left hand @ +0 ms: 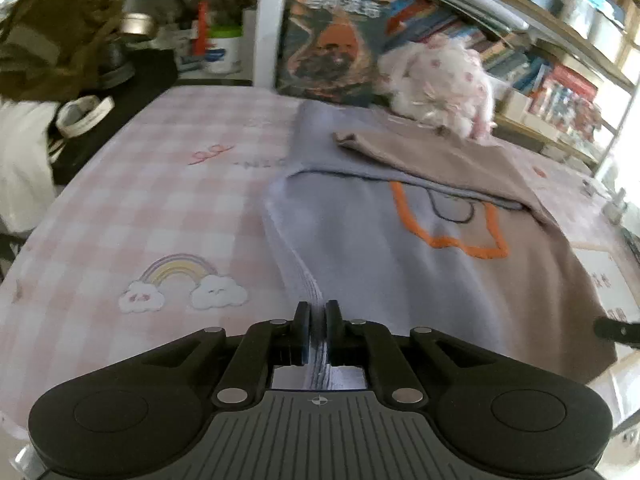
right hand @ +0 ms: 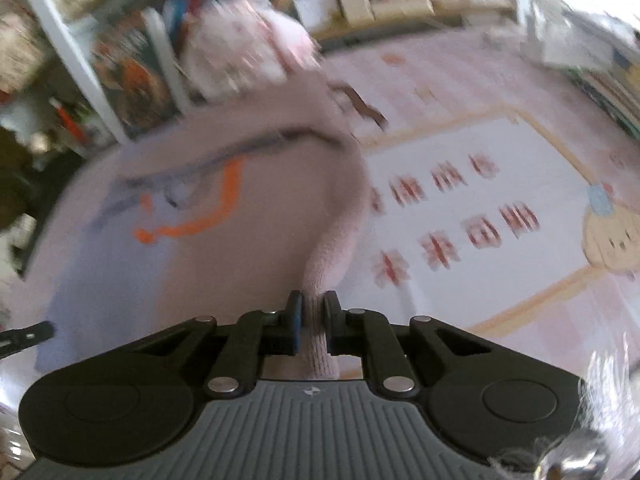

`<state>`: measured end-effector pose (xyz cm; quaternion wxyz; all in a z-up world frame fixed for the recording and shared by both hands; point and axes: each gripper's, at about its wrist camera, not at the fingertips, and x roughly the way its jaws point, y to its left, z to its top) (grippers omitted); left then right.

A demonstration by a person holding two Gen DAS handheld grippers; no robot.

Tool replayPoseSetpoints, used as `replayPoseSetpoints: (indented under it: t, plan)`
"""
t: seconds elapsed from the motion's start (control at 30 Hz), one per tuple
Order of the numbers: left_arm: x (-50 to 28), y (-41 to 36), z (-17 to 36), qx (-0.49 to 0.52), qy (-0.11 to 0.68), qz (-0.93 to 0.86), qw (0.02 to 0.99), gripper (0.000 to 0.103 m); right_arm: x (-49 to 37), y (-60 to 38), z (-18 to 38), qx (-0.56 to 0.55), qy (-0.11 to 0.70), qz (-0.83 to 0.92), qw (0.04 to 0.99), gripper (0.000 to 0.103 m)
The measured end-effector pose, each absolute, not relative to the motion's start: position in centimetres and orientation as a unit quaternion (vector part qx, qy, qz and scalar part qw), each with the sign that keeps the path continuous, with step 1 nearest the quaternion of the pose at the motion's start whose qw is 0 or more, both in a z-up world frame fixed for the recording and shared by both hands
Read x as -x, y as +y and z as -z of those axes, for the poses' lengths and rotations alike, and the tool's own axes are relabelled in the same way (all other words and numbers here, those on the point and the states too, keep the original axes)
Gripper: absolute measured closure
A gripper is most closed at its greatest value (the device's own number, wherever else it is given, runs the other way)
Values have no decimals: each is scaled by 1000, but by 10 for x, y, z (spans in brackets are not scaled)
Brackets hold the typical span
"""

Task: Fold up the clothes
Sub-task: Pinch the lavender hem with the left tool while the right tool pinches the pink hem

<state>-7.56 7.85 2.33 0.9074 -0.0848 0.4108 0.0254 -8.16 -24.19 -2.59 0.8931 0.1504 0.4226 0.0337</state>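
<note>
A two-tone sweater point(left hand: 400, 248), pale blue on the left and taupe on the right with an orange outline on the chest, lies on the pink checked table cover point(left hand: 168, 200). Its upper part is folded over the body. My left gripper point(left hand: 318, 312) is shut on the sweater's near blue hem. My right gripper point(right hand: 313, 304) is shut on the sweater's near taupe hem point(right hand: 332, 248), which rises in a bunched ridge to the jaws. The right wrist view is blurred. The sweater's body point(right hand: 192, 216) spreads left of that ridge.
A fluffy white and pink garment point(left hand: 440, 80) lies at the table's far edge by a bookshelf point(left hand: 560, 64). A white mat with red characters point(right hand: 460, 216) lies right of the sweater. Dark clothing point(left hand: 52, 36) and clutter sit at the far left.
</note>
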Motion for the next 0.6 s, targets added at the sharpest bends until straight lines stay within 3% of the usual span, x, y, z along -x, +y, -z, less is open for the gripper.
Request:
replayPoseSetpoints:
  t: [0.13,0.2,0.23,0.27,0.33,0.43,0.47,0.5,0.53,0.6]
  plan:
    - [72,88,-14,114,439,-40,890,90,78,-241,24,-155,422,-40,892,91]
    - [73,98,-8,149,452,-42,878,74,77,-247,28,-167,434,-31,885,85]
    - [74,102,-6,166,458,-41,872,71,77,-249,30,-173,438,-29,882,82]
    - [74,106,-3,182,462,-38,867,65,78,-251,31,-180,442,-27,878,73]
    - [76,109,0,204,463,-35,862,60,78,-255,35,-193,447,-28,873,71]
    - [80,107,1,205,454,-37,866,64,78,-256,38,-197,450,-32,871,71]
    - [80,106,1,200,453,-38,868,69,78,-256,38,-195,449,-34,871,72]
    - [79,105,2,197,453,-39,869,84,77,-255,38,-193,451,-37,871,83]
    - [79,105,2,194,454,-42,869,90,77,-256,38,-193,452,-39,870,91]
    - [80,109,2,201,453,-48,868,98,78,-260,39,-205,452,-39,867,93]
